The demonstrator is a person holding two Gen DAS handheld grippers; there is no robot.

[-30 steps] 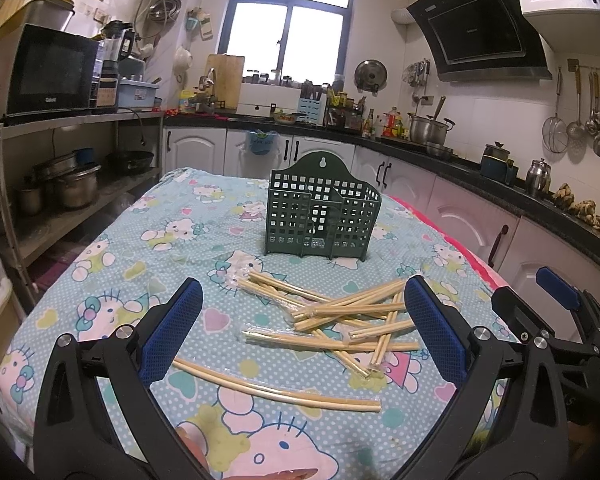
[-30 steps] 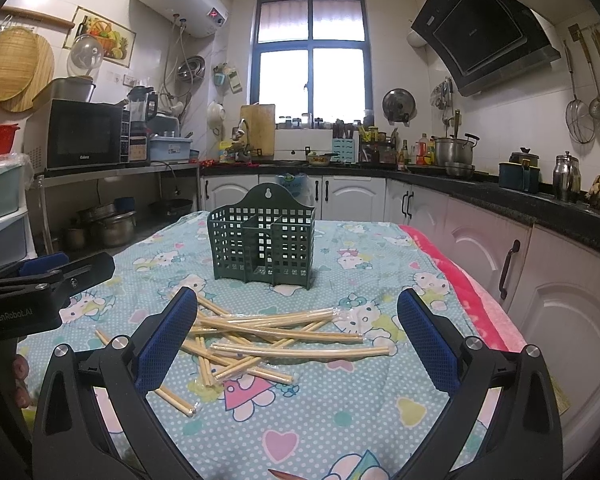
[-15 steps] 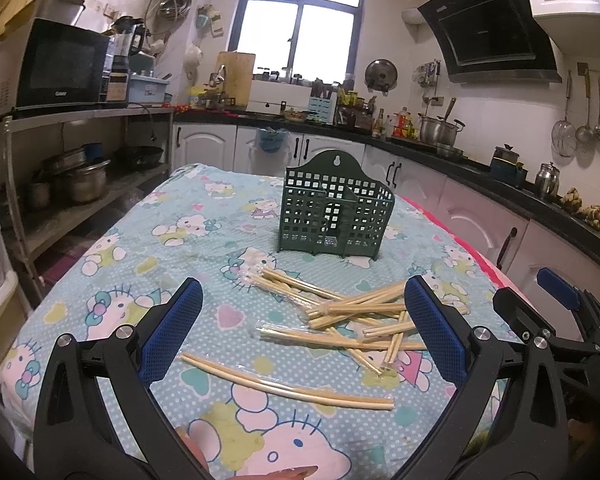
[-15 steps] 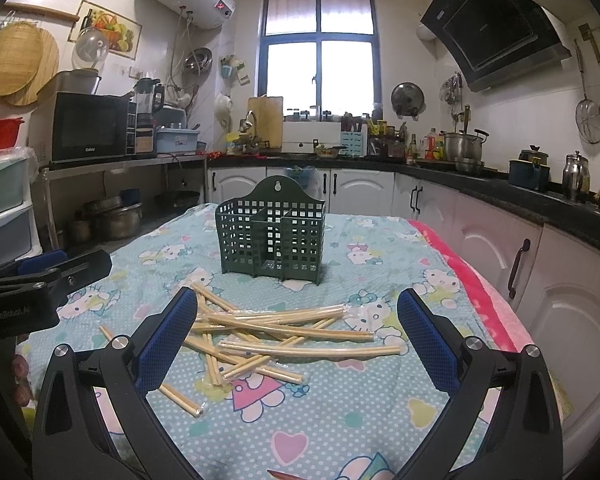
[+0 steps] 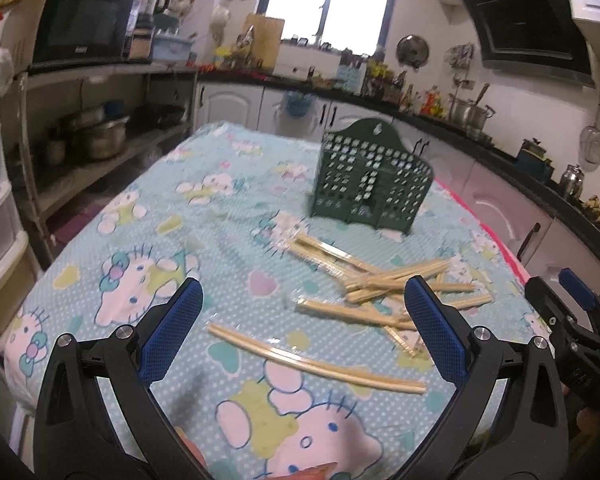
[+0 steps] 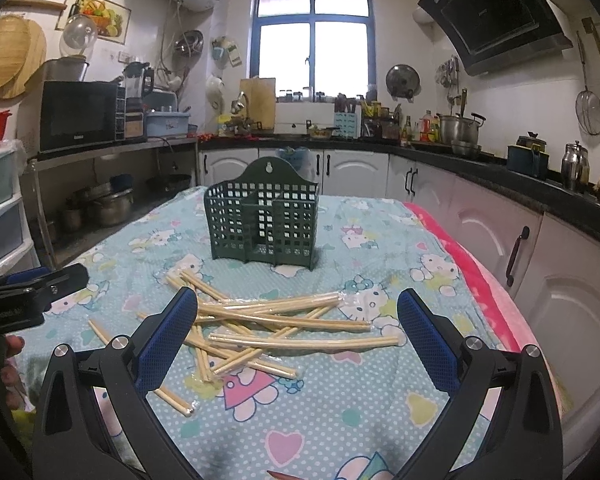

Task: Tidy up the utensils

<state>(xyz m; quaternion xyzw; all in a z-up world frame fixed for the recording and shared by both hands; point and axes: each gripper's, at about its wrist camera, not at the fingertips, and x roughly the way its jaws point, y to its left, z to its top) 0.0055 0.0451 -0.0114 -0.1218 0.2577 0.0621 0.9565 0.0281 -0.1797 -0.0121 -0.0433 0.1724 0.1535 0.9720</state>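
Dark green lattice holder (image 6: 263, 216), pale tan chopsticks (image 6: 284, 322), light blue polka-dot tablecloth (image 6: 380, 248) printed with white cartoon cats, hearts; blue gripper pads (image 6: 168, 342).

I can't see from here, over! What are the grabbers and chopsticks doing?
Left gripper open, empty. Right gripper open, empty. Chopsticks heaped on the cloth, none in the holder. Nothing in the way.

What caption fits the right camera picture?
Open right claw above wrapped chopsticks before an empty green holder.
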